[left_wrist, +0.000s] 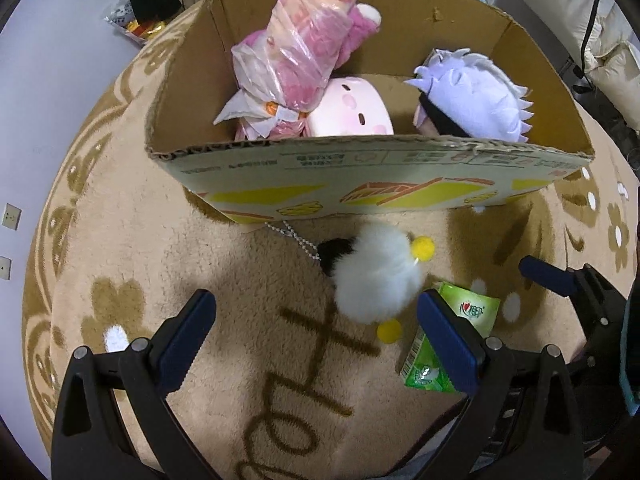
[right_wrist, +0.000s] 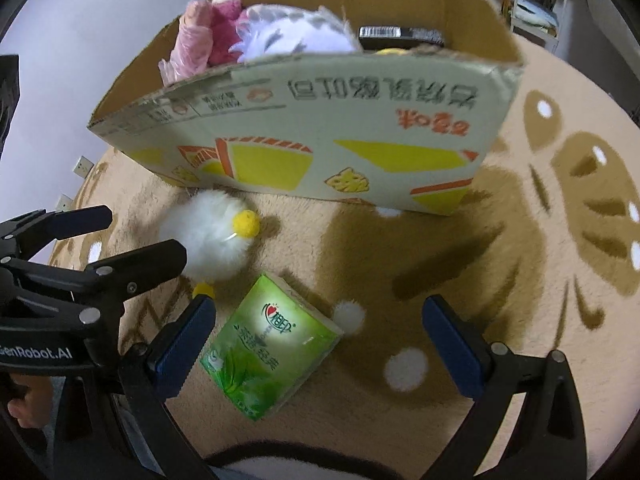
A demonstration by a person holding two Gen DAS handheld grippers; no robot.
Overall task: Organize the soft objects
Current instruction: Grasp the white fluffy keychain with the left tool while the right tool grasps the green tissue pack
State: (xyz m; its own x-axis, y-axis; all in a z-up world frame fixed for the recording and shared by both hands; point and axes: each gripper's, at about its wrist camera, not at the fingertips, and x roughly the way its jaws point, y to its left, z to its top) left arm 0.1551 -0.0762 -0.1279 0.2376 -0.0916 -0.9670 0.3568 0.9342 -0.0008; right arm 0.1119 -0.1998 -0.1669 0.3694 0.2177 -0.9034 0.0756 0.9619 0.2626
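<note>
A cardboard box [left_wrist: 360,172] [right_wrist: 304,128] stands on the rug and holds a pink plush in a plastic bag [left_wrist: 304,44], a pale pink face plush [left_wrist: 348,110] and a lilac spiky plush [left_wrist: 476,92] [right_wrist: 296,36]. In front of the box lies a white fluffy toy with yellow pom-poms [left_wrist: 380,276] [right_wrist: 212,236], and beside it a green tissue pack [left_wrist: 476,312] [right_wrist: 272,344]. My left gripper [left_wrist: 316,340] is open, just short of the white toy. My right gripper [right_wrist: 320,344] is open with the tissue pack between its fingers, not touching.
A round beige rug [left_wrist: 200,264] [right_wrist: 520,280] with brown flower patterns and lettering covers the floor. A bead chain [left_wrist: 296,240] trails from the white toy toward the box. Wall sockets [left_wrist: 11,216] sit at the left. Shelving and white cushions stand behind the box.
</note>
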